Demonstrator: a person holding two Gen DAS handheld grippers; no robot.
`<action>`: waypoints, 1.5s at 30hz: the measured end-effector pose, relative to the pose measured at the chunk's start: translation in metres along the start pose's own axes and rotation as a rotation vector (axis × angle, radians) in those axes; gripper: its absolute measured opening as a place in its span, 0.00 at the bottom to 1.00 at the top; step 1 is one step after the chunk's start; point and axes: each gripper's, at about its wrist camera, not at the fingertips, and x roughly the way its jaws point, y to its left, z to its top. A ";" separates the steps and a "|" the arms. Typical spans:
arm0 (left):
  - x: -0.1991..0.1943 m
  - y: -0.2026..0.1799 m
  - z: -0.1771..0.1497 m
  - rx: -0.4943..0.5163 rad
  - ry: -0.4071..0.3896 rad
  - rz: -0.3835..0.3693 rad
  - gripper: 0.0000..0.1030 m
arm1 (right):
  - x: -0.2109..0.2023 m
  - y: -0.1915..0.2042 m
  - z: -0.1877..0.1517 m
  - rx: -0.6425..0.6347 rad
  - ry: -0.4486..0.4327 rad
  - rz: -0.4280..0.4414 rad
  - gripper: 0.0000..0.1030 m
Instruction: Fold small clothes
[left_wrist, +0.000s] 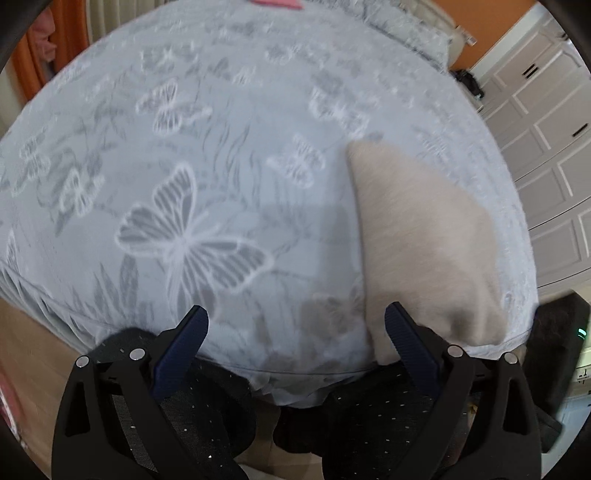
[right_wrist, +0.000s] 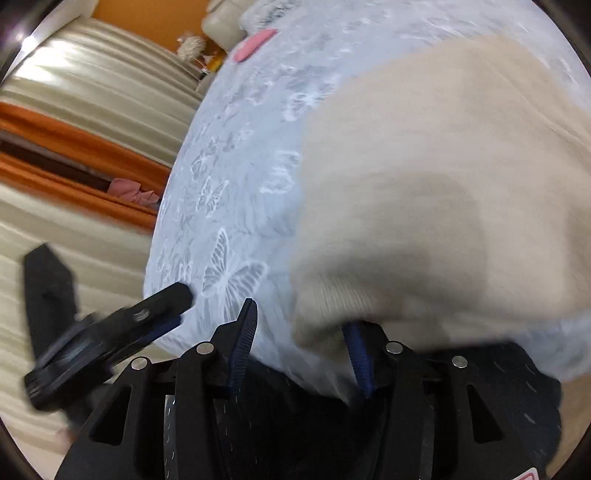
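Left wrist view shows me a bed (left_wrist: 221, 155) with a pale blue cover full of butterflies. White cupboards (left_wrist: 546, 155) stand past it, by an orange wall. A cream cloth (left_wrist: 417, 236) lies on the bed near its edge, blurry, soft and a bit bunched. My left tongs (left_wrist: 295, 321) are spread wide with nothing in them, and the cloth is just beside one tip. In the right wrist view my right tongs (right_wrist: 301, 321) are partly apart. The cloth (right_wrist: 424, 177) covers one tip, so I cannot tell if they pinch it. Striped curtains (right_wrist: 92, 92) hang there.
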 end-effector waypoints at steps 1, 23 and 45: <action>-0.004 0.001 0.002 0.001 -0.014 -0.009 0.92 | 0.016 0.006 0.000 -0.023 0.047 0.020 0.52; 0.129 -0.058 0.037 -0.094 0.228 -0.209 0.96 | -0.081 -0.153 0.083 0.084 -0.097 -0.258 0.76; 0.074 -0.090 0.040 0.068 0.137 -0.245 0.48 | -0.093 -0.124 0.056 0.193 -0.178 -0.003 0.36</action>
